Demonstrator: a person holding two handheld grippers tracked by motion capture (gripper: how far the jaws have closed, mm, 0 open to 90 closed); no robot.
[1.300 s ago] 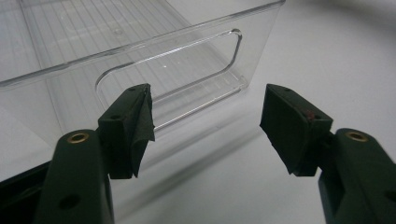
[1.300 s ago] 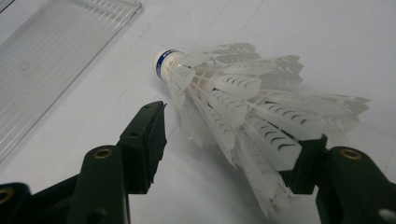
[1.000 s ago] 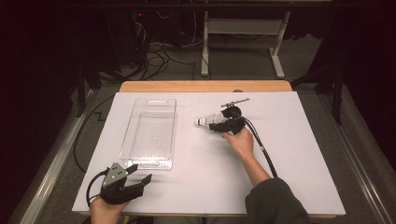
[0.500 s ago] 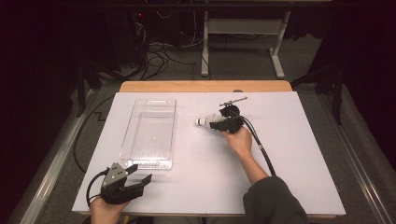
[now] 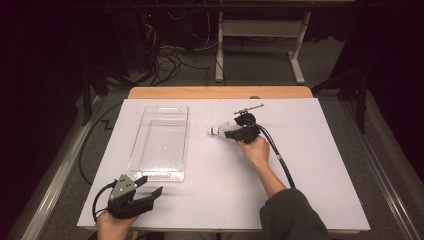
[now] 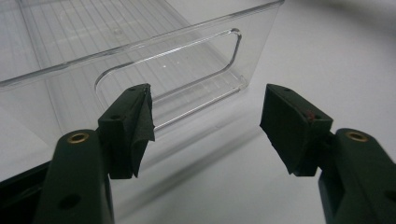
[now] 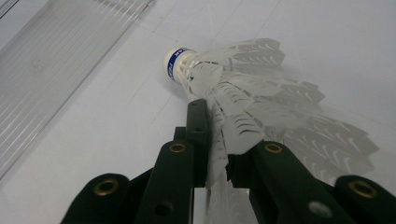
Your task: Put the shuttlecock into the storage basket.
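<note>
The shuttlecock point(image 7: 224, 88) lies on its side on the white tabletop point(image 5: 310, 165), a little to the right of the clear plastic bin point(image 5: 161, 141) and apart from it, with its cork head toward the bin. I judge it to be very light and fragile: the feather skirt is thin and bends or breaks easily, while the round cork is the firm part. A safer hold would be near the cork or low on the skirt, with gentle pressure only. The right gripper point(image 7: 219, 154) has its fingers point(image 7: 196, 135) narrow and pressed on the feathers of the skirt, so the feathers are squeezed between them. Compared with the earlier frames, these fingers have just been closing on the shuttlecock, and the shuttlecock and the hand are at the same place. The left gripper point(image 5: 131, 196) rests near the front edge of the tabletop, in front of the bin, its fingers point(image 6: 133, 126) wide and holding nothing, as before.
</note>
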